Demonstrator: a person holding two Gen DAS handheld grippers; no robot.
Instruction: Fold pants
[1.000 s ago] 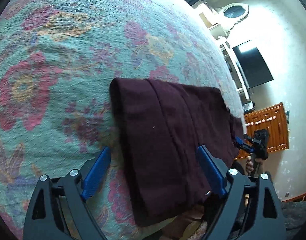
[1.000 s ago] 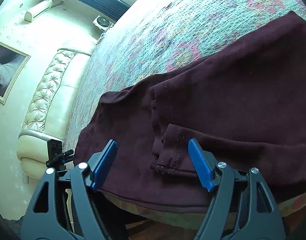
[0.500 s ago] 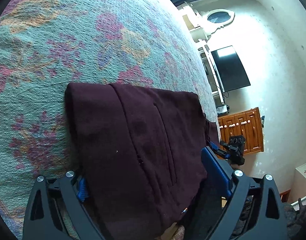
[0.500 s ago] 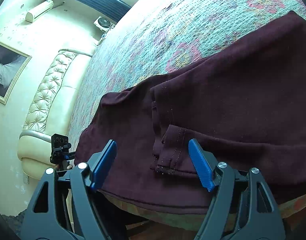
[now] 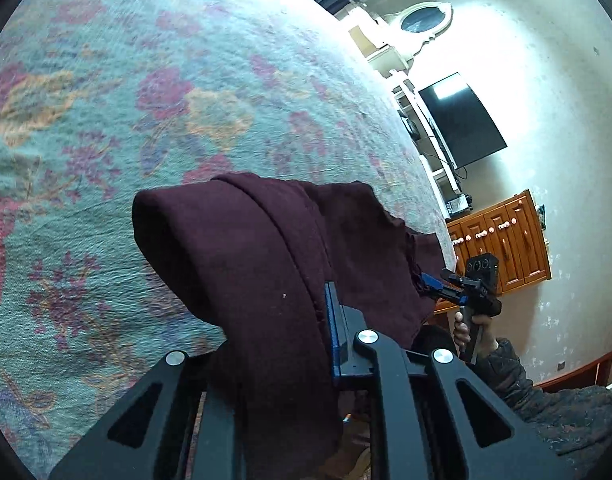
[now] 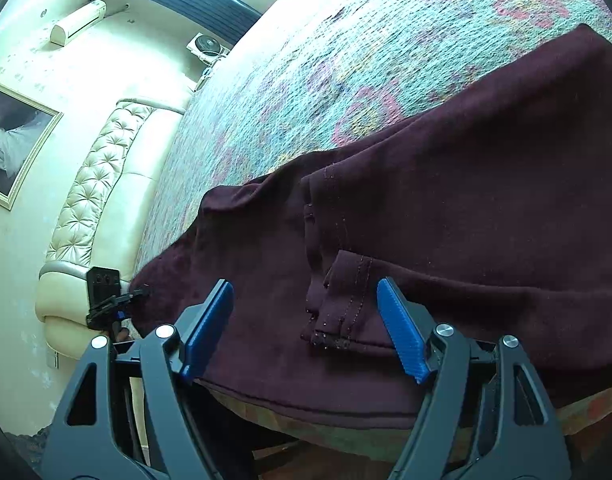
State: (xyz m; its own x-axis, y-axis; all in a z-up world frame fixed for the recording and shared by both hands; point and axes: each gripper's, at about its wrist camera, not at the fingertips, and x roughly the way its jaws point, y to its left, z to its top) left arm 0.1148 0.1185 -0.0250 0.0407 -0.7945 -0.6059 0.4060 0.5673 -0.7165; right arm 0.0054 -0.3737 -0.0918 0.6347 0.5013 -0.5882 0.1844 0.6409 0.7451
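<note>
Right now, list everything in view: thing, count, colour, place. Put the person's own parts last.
pants: one, dark maroon, on the bed's near edge, one end lifted.
bedspread: one, teal with pink and orange flowers, covering the bed.
headboard: one, cream, tufted, at the bed's end.
framed picture: one, dark with pale frame, on the wall.
air conditioner: one, white, high on the wall.
television: one, black, wall-mounted.
cabinet: one, orange-brown wood, below the television.
oval mirror: one, white frame, above the shelves.
left tool: black with blue pads, shut on the pants.
right tool: black with blue pads, open, straddling the hem.
hand: one, holding the right tool.
</note>
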